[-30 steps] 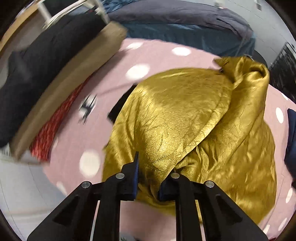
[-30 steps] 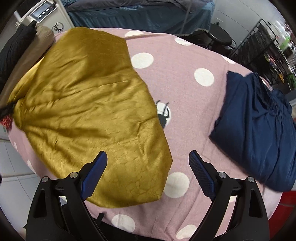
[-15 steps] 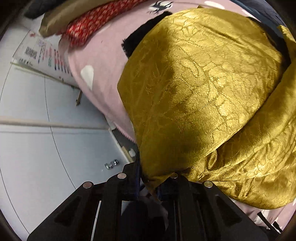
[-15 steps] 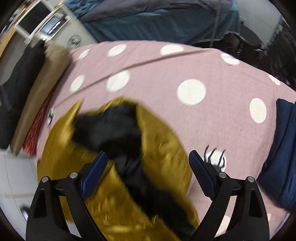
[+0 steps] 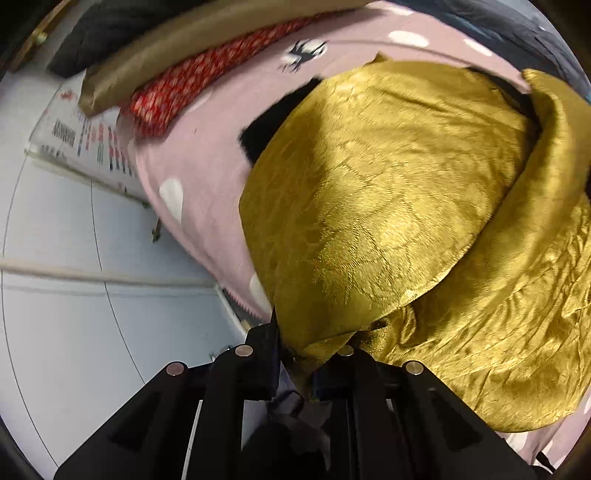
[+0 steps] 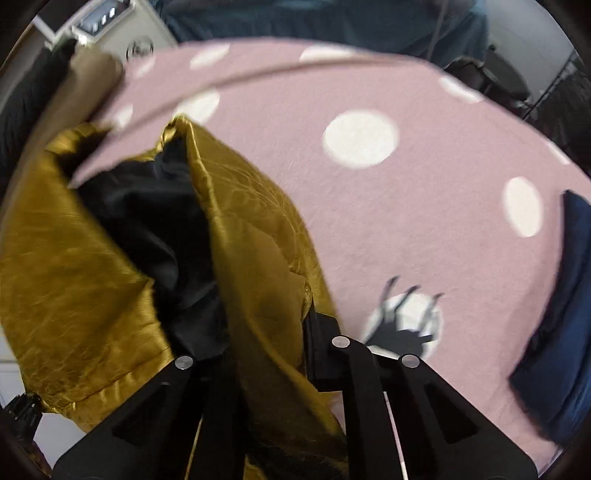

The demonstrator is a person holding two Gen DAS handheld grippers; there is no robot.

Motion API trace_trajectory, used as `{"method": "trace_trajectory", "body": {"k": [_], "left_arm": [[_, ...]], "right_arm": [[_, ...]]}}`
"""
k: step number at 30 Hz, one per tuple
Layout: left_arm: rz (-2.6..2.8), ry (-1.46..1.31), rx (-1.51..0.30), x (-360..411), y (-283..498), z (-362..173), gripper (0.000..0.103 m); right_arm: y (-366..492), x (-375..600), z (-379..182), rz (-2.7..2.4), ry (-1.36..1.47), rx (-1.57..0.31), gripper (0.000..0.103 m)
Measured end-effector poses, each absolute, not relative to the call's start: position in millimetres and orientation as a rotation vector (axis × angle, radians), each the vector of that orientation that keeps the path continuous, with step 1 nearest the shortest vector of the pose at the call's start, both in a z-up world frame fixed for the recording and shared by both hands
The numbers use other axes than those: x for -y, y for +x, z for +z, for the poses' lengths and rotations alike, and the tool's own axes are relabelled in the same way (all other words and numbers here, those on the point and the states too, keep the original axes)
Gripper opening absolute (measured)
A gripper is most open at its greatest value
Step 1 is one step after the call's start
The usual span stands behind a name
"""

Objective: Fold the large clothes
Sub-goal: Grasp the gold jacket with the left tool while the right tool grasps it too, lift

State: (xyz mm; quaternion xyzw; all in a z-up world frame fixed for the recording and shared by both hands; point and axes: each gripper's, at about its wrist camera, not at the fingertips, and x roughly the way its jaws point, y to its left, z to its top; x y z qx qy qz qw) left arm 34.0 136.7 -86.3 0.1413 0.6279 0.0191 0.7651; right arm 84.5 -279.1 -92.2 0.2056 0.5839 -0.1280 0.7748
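A shiny gold garment (image 5: 388, 206) with a black lining lies bunched on the pink dotted bedspread (image 5: 207, 155). In the left wrist view my left gripper (image 5: 306, 354) is shut on a gathered gold corner at the bed's edge, above the floor. In the right wrist view the gold garment (image 6: 255, 251) rises in a fold, with its black lining (image 6: 155, 229) showing on the left. My right gripper (image 6: 262, 343) is shut on that fold. Cloth drapes over its left finger and hides the pad. The pink bedspread (image 6: 369, 221) stretches beyond.
A navy garment (image 6: 554, 314) lies at the bedspread's right side. Red patterned cloth (image 5: 207, 81), a tan folded piece (image 5: 192, 40) and a black one (image 5: 110, 33) are stacked at the far left. White floor (image 5: 74, 295) lies below the bed edge. A white appliance (image 6: 110, 33) stands behind.
My right gripper, open a second ago, has dropped onto the gold garment and shut on a fold. The left gripper has drawn its corner to the bed edge; the black lining now shows.
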Motion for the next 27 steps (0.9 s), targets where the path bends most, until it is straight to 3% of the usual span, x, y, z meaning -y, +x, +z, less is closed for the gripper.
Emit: {"method": "trace_trajectory", "body": {"k": [7, 12, 17, 20, 22, 23, 24, 25, 27], "left_arm": [[-0.109, 0.371, -1.081, -59.8, 96.5, -4.5, 0.011], [-0.261, 0.293, -0.86, -0.6, 140.5, 86.8, 0.011], [-0.326, 0.165, -0.696, 31.5, 161.9, 154.6, 0.011], [-0.329, 0.124, -0.683, 29.8, 166.8, 147.6, 0.011], [-0.3, 0.135, -0.763, 26.6, 175.5, 116.8, 0.016], [-0.284, 0.144, -0.837, 17.7, 179.0, 89.3, 0.018], [-0.27, 0.156, -0.882, 13.8, 180.1, 72.9, 0.027], [-0.232, 0.191, -0.968, 4.5, 182.5, 39.5, 0.036], [-0.192, 0.228, -1.104, -15.5, 178.9, -13.8, 0.044]], "right_arm": [[39.8, 364.4, 63.5, -0.454, 0.479, -0.845, 0.004], [-2.8, 360.6, 215.9, -0.558, 0.315, -0.467, 0.004], [-76.5, 333.1, 312.9, -0.61, 0.2, -0.167, 0.004], [-119.8, 308.9, 326.2, -0.621, 0.11, -0.078, 0.004], [-135.0, 292.1, 314.0, -0.573, 0.103, -0.156, 0.005], [-139.7, 287.0, 297.8, -0.528, 0.124, -0.238, 0.005], [-133.3, 285.7, 275.0, -0.497, 0.138, -0.304, 0.005], [-131.2, 281.4, 240.8, -0.428, 0.182, -0.461, 0.005], [-130.8, 279.0, 169.6, -0.376, 0.259, -0.71, 0.005]]}}
